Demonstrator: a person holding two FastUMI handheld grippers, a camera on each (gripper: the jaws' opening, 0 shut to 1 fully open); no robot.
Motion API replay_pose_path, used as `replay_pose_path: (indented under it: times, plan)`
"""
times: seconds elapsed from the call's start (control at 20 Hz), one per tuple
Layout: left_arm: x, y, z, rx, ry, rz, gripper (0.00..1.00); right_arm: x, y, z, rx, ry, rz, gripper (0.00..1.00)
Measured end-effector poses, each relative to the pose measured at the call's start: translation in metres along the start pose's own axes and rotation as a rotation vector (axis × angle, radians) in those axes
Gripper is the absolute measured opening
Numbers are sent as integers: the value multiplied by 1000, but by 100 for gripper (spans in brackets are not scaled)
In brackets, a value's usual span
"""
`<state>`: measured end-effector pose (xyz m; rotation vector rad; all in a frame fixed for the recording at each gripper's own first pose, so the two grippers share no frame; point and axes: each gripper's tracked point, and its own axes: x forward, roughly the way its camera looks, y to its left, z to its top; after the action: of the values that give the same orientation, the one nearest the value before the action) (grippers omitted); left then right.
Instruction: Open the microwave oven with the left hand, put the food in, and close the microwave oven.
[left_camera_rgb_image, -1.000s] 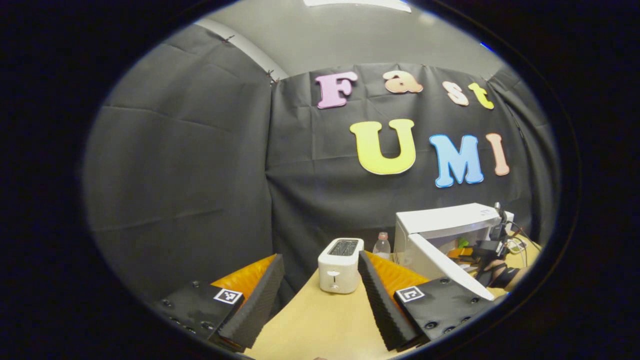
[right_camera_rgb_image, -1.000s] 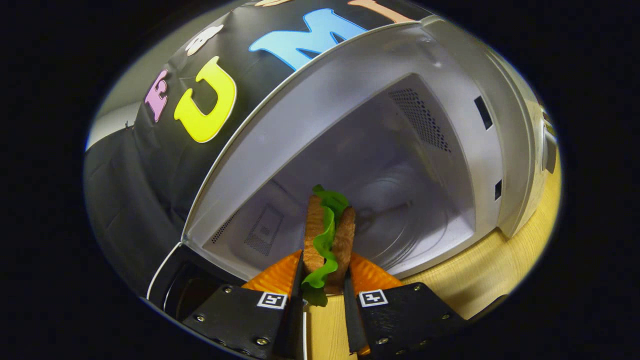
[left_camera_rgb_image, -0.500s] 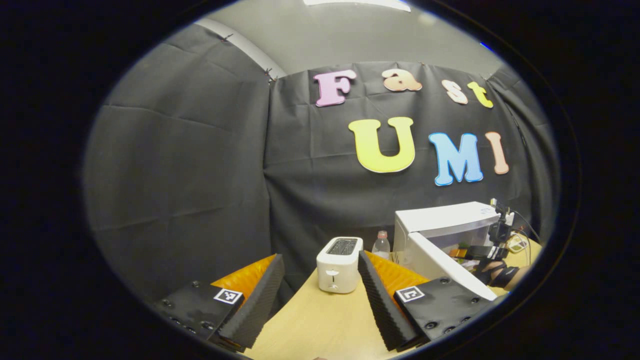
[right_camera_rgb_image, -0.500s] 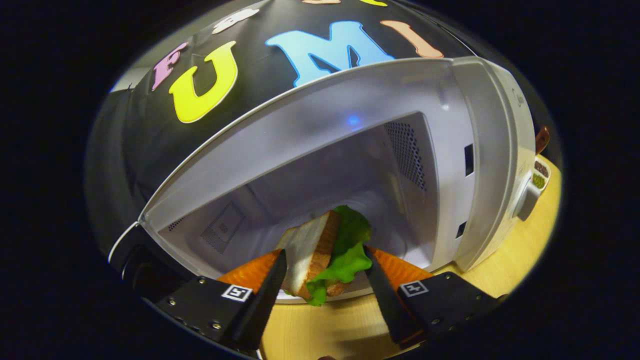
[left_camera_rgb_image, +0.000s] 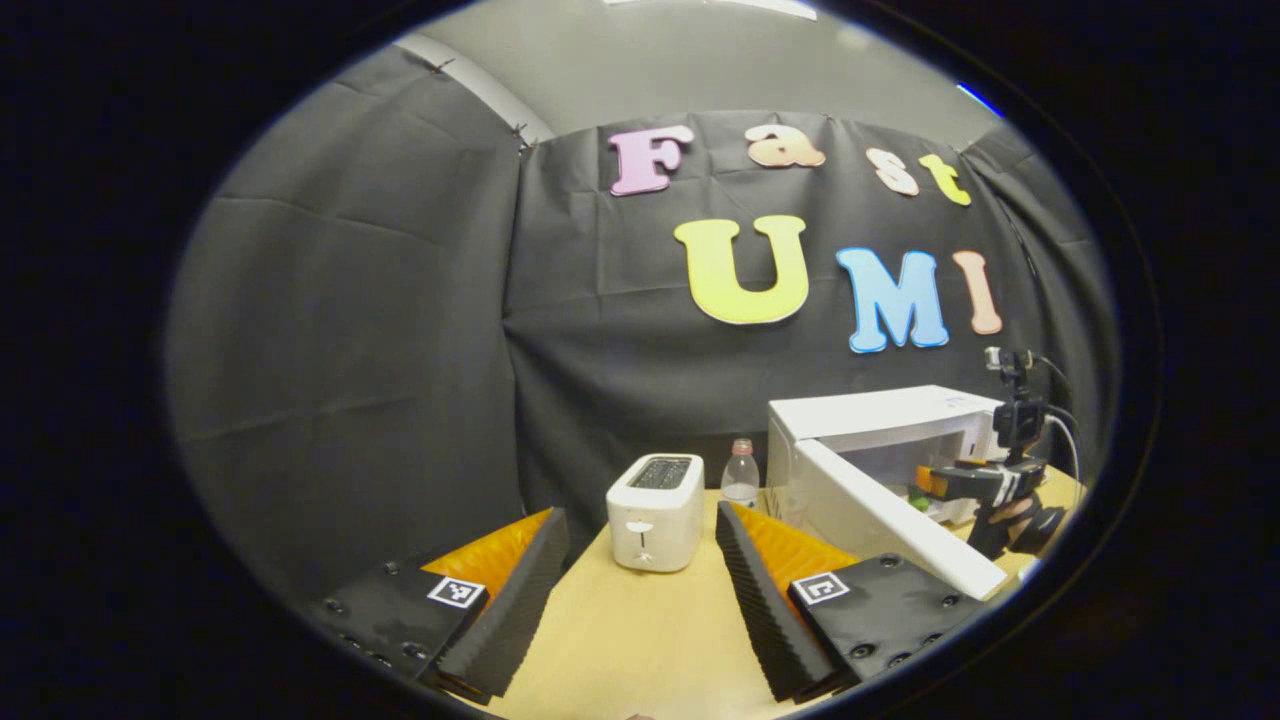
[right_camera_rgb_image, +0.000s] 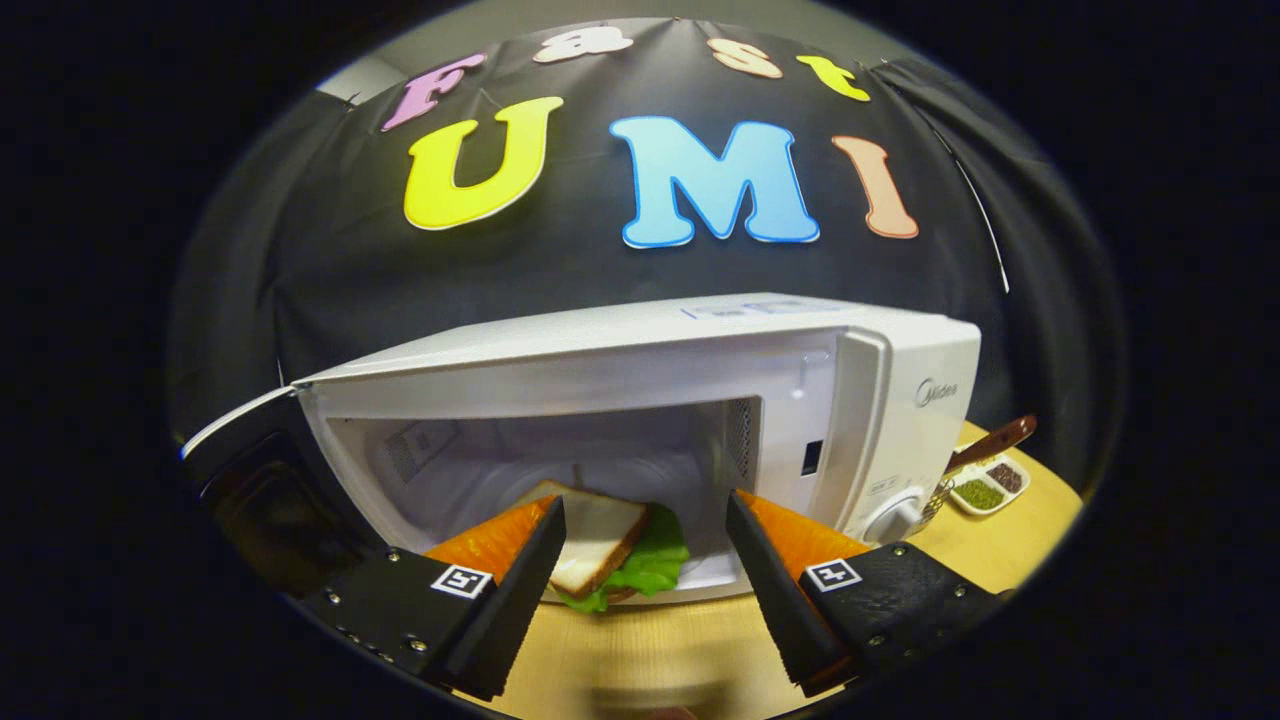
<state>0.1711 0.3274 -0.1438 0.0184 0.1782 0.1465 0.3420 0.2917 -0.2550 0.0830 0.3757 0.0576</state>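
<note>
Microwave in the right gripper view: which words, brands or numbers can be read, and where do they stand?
"Midea": on the microwave, on its front panel, above the dial.
Print beside the dial and on the top: too small to read.

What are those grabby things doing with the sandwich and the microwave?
A person holds tongs in each hand. The microwave stands on the table with its door swung open. The sandwich lies inside, near the front. The right tongs are open in front of the opening, fingers on either side of the sandwich but not touching it. The left tongs are open too, holding nothing, pointing at a toaster with a bottle behind it. The door is not yet closed.
</note>
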Motion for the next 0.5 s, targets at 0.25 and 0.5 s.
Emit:
replay_pose_path:
  times: [0.25,0.5]
  plan:
    - [-2,-19,-34,-28,45,2,97,-63,-16,42,-26,-82,34,98]
    - [-22,-38,-74,-52,133,34,96,-119,-41,60,-38,-120,66,98]
